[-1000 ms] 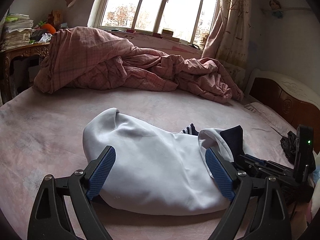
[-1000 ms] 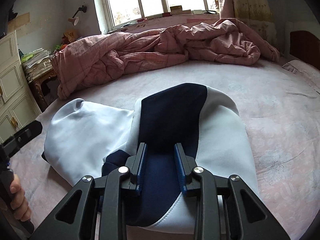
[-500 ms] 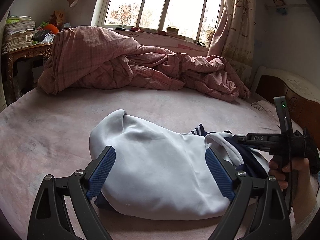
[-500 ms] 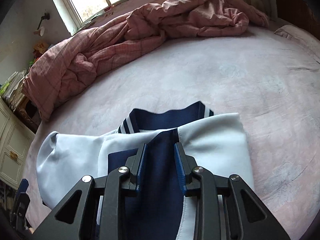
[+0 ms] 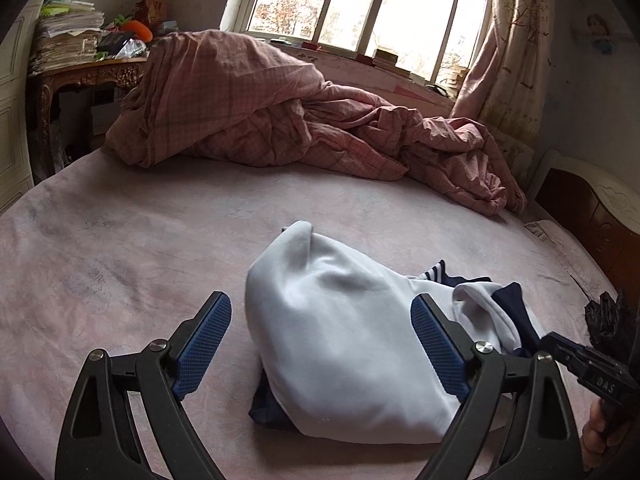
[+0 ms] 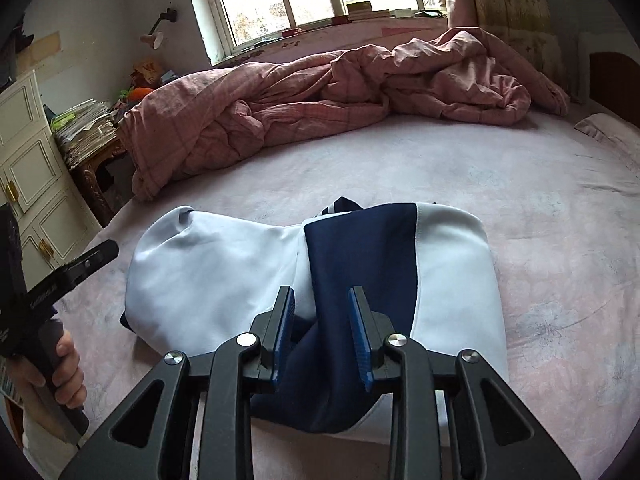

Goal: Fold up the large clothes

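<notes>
Both jaws differ: left gripper (image 5: 320,344) gapes empty, right gripper (image 6: 322,332) seemingly pinches the jacket's (image 6: 360,256) navy edge.

daylight from the window, curved edges

daylight floods through the window (image 5: 372,20), its panes blown out white. the bed (image 5: 120,240) is evenly, softly lit. a faint shadow sits under the garment (image 5: 348,344). both views bend strongly, with black corners; focus stays sharp.
</notes>
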`<control>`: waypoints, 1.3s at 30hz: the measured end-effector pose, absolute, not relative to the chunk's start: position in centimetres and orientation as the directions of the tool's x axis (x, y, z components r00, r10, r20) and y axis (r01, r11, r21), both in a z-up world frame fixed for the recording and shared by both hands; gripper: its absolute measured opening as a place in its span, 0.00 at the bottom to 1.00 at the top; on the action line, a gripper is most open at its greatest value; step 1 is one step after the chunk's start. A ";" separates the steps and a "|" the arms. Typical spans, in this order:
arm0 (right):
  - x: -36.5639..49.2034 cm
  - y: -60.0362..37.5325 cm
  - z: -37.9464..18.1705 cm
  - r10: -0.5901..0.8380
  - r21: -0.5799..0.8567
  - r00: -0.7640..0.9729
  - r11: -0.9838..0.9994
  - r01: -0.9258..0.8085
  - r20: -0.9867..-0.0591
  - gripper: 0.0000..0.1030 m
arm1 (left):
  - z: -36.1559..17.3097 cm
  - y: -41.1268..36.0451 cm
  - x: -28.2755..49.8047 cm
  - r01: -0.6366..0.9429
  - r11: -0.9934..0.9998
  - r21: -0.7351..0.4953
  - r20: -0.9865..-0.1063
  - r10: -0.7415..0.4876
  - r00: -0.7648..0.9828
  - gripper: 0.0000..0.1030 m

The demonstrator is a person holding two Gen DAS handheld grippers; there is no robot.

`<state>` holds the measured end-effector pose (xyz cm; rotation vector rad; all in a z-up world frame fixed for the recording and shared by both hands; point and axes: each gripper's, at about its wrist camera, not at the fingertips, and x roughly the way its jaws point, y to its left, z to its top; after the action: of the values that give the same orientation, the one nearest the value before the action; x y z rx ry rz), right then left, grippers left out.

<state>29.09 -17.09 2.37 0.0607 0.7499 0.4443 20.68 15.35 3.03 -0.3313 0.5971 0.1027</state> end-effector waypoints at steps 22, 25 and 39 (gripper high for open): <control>26.5 -22.4 2.6 0.267 0.148 0.791 0.964 -0.222 -0.550 0.30 | -4.7 18.3 25.5 -0.120 0.695 -0.709 -0.554 -0.442 0.705 0.20; 26.6 -24.1 2.5 0.253 0.130 0.788 0.967 -0.218 -0.561 0.30 | 0.1 15.3 24.4 0.015 0.799 -0.601 -0.514 -0.401 0.759 0.15; 28.1 -34.7 2.5 0.157 0.252 0.793 0.968 -0.004 -0.589 0.30 | 5.9 -11.3 25.0 0.333 0.882 -0.333 -0.571 -0.470 0.673 0.15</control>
<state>28.14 -34.68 2.49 0.2445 0.6514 0.0877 24.97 -11.26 5.94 -0.2083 0.6983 -0.4554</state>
